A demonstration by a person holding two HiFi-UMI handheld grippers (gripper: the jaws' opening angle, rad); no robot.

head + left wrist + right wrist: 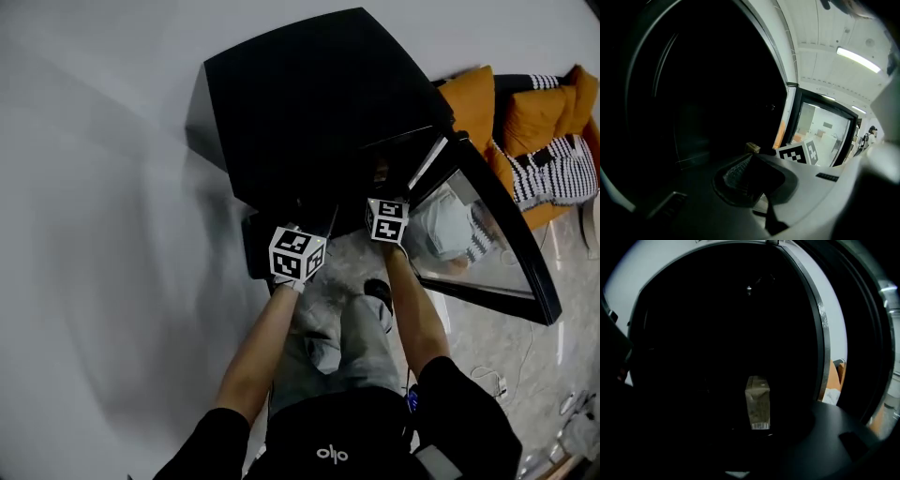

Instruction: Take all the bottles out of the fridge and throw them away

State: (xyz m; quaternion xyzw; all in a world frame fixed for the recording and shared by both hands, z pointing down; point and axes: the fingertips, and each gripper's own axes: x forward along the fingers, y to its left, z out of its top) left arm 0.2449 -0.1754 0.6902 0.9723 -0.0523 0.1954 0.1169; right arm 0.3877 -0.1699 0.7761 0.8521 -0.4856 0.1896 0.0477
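Note:
From above, the black fridge (319,103) stands with its glass door (511,267) swung open to the right. Both grippers reach into its front; only their marker cubes show, the left cube (297,253) and the right cube (387,220). In the right gripper view a small tan drink carton (758,408) stands upright in the dark interior, straight ahead of my right gripper (757,448). Its jaws are apart and do not touch the carton. The left gripper view shows a grey jaw with a black ribbed pad (740,176), and the carton's top (752,148) peeks behind it. No bottle is visible.
The person's legs and shoes stand on the stone floor (487,347) just before the fridge. Orange and striped cushions (539,141) lie behind the open door. A white cable (497,380) runs over the floor at right. The fridge interior is almost black.

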